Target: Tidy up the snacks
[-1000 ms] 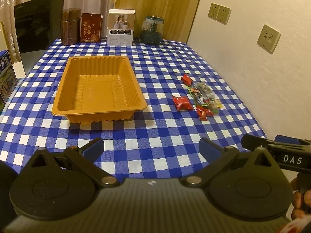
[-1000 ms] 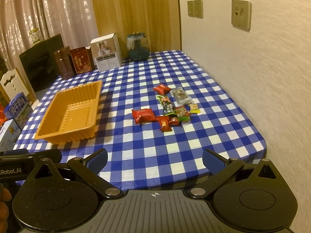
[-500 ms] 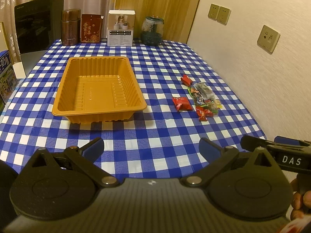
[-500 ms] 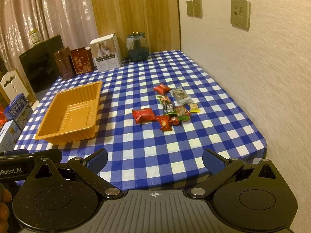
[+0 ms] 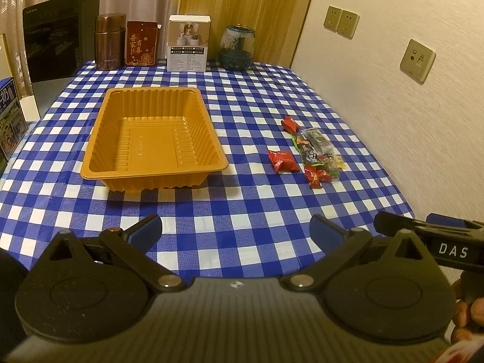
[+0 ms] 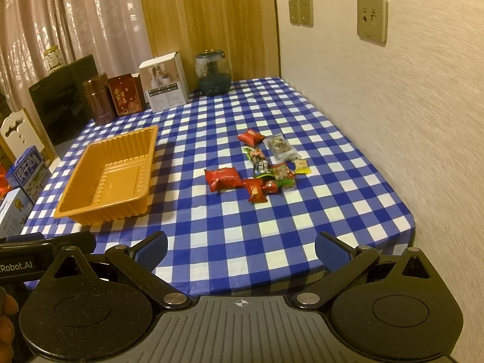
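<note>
An empty orange plastic tray [image 5: 99, 169] [image 6: 78, 208] sits on the blue-and-white checked tablecloth, left of centre. To its right lies a small heap of wrapped snacks [image 5: 314, 154] [image 6: 266, 169]; the largest is a red packet [image 5: 282, 161] [image 6: 223, 178]. My left gripper [image 5: 236, 233] hovers open over the table's near edge, in front of the tray. My right gripper [image 6: 240, 248] is open too, held above the near edge in front of the snacks. Nothing is between either pair of fingers. The right gripper's body shows at the left wrist view's right edge.
Along the far edge stand a brown canister [image 5: 109, 42], a red box [image 5: 141, 44], a white box [image 5: 188, 44] and a glass jar [image 5: 237, 48]. A wall with sockets [image 5: 418, 60] borders the table's right side. Cartons [image 6: 27, 175] sit at the left.
The view has shifted only slightly; both grippers stay open and hover at the near edge. Nothing on the table has moved.
</note>
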